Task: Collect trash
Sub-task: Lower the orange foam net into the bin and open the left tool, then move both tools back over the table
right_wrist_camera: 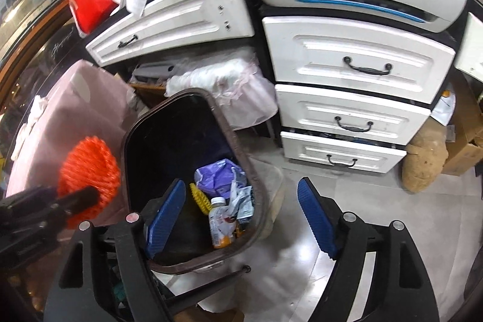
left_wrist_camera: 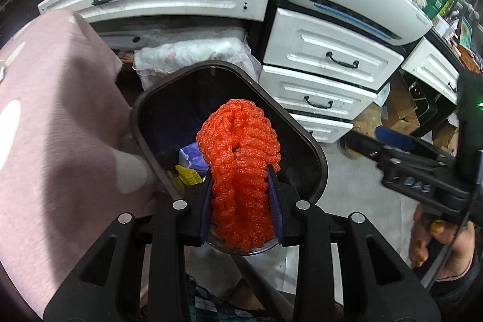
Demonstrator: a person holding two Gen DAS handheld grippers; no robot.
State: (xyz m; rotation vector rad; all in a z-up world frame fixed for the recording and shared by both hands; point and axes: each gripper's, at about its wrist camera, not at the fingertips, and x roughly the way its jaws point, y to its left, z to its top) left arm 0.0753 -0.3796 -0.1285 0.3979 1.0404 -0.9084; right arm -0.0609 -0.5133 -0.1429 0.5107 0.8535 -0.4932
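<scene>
while the white drawer unit (right_wrist_camera: 356, 98) fills the upper right of the right wrist frame, the dark trash bin (right_wrist_camera: 142, 147) sits open at centre, with a purple wrapper (right_wrist_camera: 215, 175), a small bottle (right_wrist_camera: 222, 224) and a yellow scrap (right_wrist_camera: 200, 198) lying in its bottom. the left gripper (left_wrist_camera: 241, 195) is clamped narrow on the orange foam net (left_wrist_camera: 241, 159), low centre of its own view, right over the bin's mouth. the right gripper (right_wrist_camera: 241, 216) stands wide at lower centre, nothing between its blue pads (right_wrist_camera: 315, 219).

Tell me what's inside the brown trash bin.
Inside the brown trash bin: purple wrapper, yellow foam net, a small bottle, crumpled packaging. The tongs' finger hides the bottom's near left part.
</scene>
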